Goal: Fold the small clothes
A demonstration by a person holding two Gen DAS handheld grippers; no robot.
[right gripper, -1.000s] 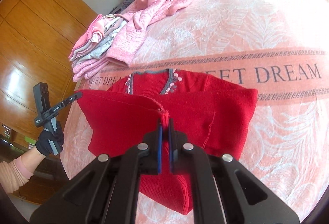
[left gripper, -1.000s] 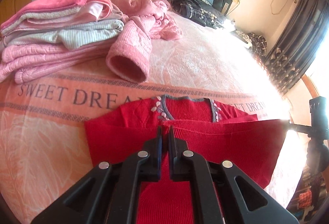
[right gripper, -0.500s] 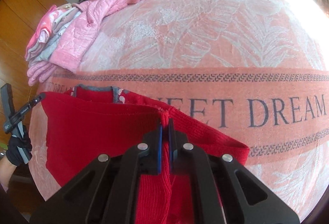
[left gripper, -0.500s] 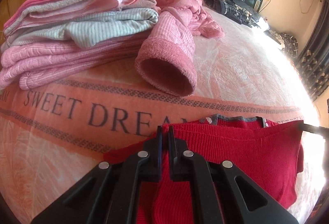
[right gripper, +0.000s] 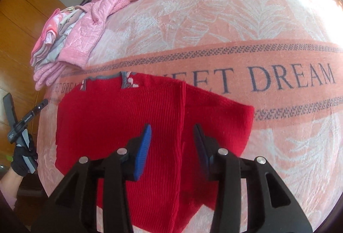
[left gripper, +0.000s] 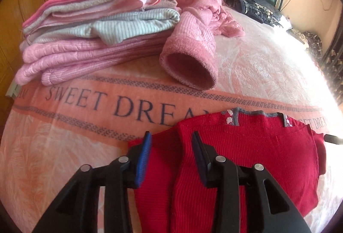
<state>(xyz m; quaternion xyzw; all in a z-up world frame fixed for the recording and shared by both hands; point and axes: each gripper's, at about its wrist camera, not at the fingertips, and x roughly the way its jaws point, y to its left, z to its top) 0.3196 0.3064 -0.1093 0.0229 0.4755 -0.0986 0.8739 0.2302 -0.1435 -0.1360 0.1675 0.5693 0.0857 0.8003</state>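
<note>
The left gripper (left gripper: 170, 138) hangs with its jaws spread wide and nothing between them, just above the red sweater (left gripper: 246, 160). The right gripper (right gripper: 172, 131) is likewise parted wide and empty, poised over the same garment (right gripper: 120, 117). The red sweater lies flat on the bed, folded over itself, its grey-trimmed neckline with small white flowers pointing toward the headboard; a vertical fold edge runs between the right gripper's fingers. It rests on a peach blanket (right gripper: 235, 18) with pale leaf patterns, partly covering the darker band printed "SWEET DREAM". Beyond the sweater, on the left side of the bed, sits a stack of folded clothes (left gripper: 90, 25) in pink, grey and striped white. Just beside it sprawls a crumpled pink jacket (left gripper: 193, 48), one cuffed sleeve opening toward the camera. In the right wrist view a black-gloved hand (right gripper: 22, 159) grips the left tool's handle at the bed's edge, by a wooden wardrobe (right gripper: 19, 25)
</note>
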